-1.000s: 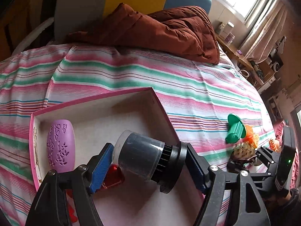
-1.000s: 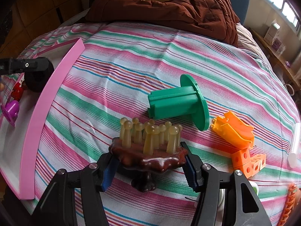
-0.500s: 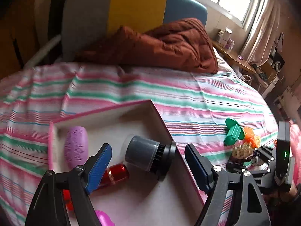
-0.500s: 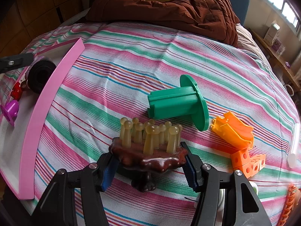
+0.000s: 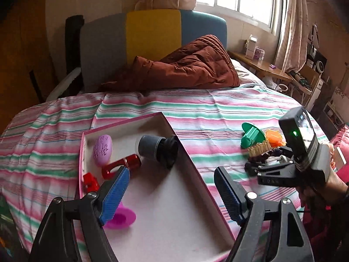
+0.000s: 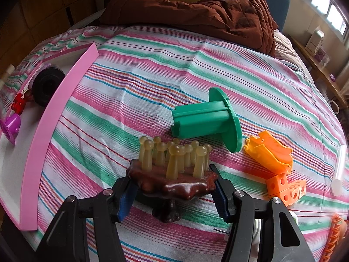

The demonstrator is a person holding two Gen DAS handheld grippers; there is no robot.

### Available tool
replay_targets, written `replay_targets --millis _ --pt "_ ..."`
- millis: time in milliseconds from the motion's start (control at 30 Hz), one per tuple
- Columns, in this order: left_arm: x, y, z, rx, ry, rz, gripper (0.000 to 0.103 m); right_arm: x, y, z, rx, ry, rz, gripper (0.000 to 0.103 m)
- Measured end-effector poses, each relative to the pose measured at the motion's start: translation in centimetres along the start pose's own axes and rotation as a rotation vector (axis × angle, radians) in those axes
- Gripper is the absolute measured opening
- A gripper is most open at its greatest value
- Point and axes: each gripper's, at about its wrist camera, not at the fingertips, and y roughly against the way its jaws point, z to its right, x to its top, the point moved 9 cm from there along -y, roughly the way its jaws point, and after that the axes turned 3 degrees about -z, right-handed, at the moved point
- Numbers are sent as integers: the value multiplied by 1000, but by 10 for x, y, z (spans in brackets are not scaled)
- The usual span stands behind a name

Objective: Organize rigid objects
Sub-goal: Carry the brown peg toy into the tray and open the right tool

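Pink-rimmed white cardboard tray [image 5: 197,175], left on the striped bed: now contains the grey plastic jar with black screw cap [image 5: 156,147], newly released, lying on its side.

Left gripper [image 5: 171,187]: jaws spread wide, empty, drawn back.

Right gripper [image 6: 172,193]: unmoved, clamping the brown peg-studded massager [image 6: 172,174] for the next deposit.

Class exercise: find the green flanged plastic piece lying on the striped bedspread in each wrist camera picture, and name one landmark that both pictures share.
Left wrist view: green flanged piece at right of centre, beyond the pink tray.
Right wrist view: green flanged piece at centre, lying on its side, behind the brown massager.
Shared landmark: the orange toy beside it.
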Motion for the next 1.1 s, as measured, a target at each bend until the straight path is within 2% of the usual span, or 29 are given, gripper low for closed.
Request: replay_targets --millis 200,500,667,967,1100 --pt "-9 14 4 10 8 23 81 0 1 0 -3 -3 1 62" --pt "-22 14 -3 46 34 -8 81 2 0 2 -11 -6 5 64" --pt "-24 17 -10 72 42 0 81 4 0 1 -15 -3 9 65" --pt "-31 21 -20 81 63 -6 81 5 2 0 -28 4 21 64" --pt "-34 26 -28 83 80 7 78 3 4 -1 -38 16 28 64"
